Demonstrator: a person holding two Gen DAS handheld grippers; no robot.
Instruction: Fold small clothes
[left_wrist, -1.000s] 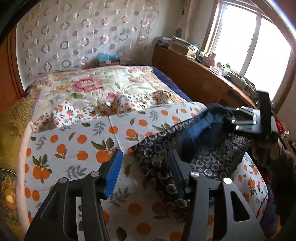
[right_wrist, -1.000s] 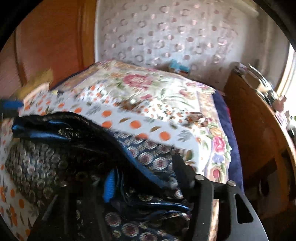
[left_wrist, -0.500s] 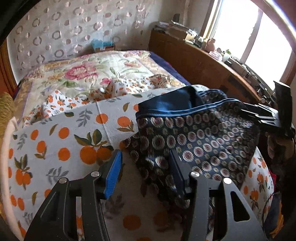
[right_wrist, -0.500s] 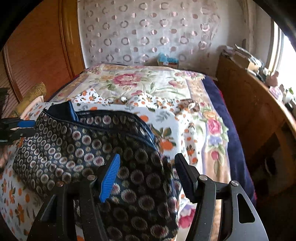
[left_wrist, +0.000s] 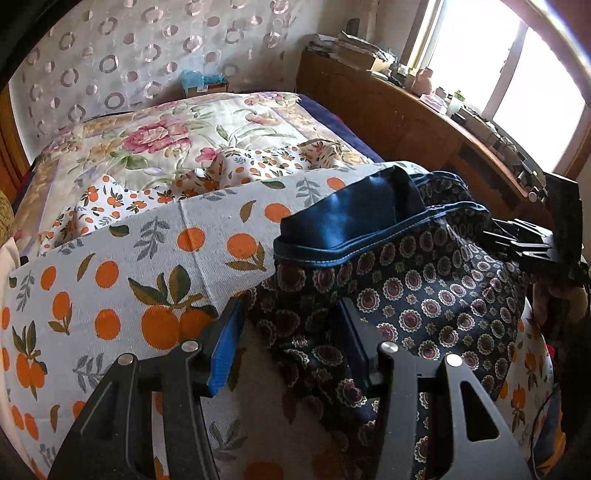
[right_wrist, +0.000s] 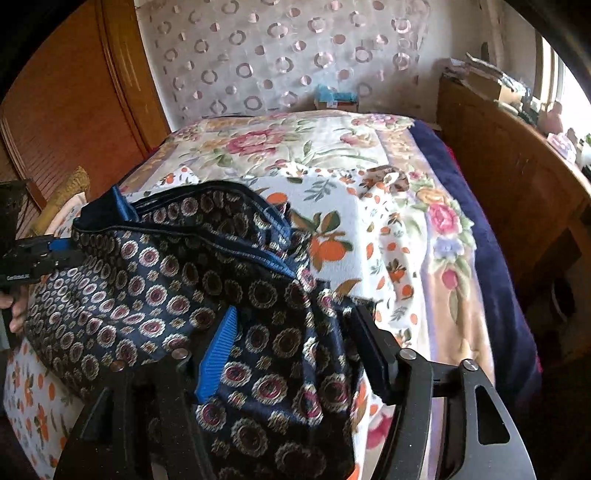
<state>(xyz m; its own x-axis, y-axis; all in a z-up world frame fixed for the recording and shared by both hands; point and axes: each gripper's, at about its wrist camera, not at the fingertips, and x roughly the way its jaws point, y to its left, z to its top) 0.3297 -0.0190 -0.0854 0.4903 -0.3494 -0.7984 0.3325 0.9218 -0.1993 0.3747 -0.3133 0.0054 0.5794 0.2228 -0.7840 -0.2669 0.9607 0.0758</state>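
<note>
Dark navy shorts (left_wrist: 417, 295) with round medallions and a blue waistband (right_wrist: 207, 236) lie spread on the orange-print cloth (left_wrist: 147, 273) at the near end of the bed. My left gripper (left_wrist: 291, 332) hangs over their left corner. Its jaws stand apart, the blue left pad (left_wrist: 225, 350) clear of the fabric. In the right wrist view it shows at the shorts' left edge (right_wrist: 33, 254). My right gripper (right_wrist: 295, 343) is over the right end, jaws opening, loose fabric lying between them unpressed. It also appears at the far right of the left wrist view (left_wrist: 535, 247).
A floral quilt (right_wrist: 295, 147) covers the rest of the bed, with a rumpled small-orange-print cloth (left_wrist: 258, 166) on it. A wooden sideboard (left_wrist: 406, 122) with clutter runs along the window side. A wooden wardrobe (right_wrist: 74, 110) stands on the other side.
The shorts, bunched and lifted a second ago, have come down and spread flat on the orange-print cloth. Both grippers sank with them, and the right jaws have widened.
</note>
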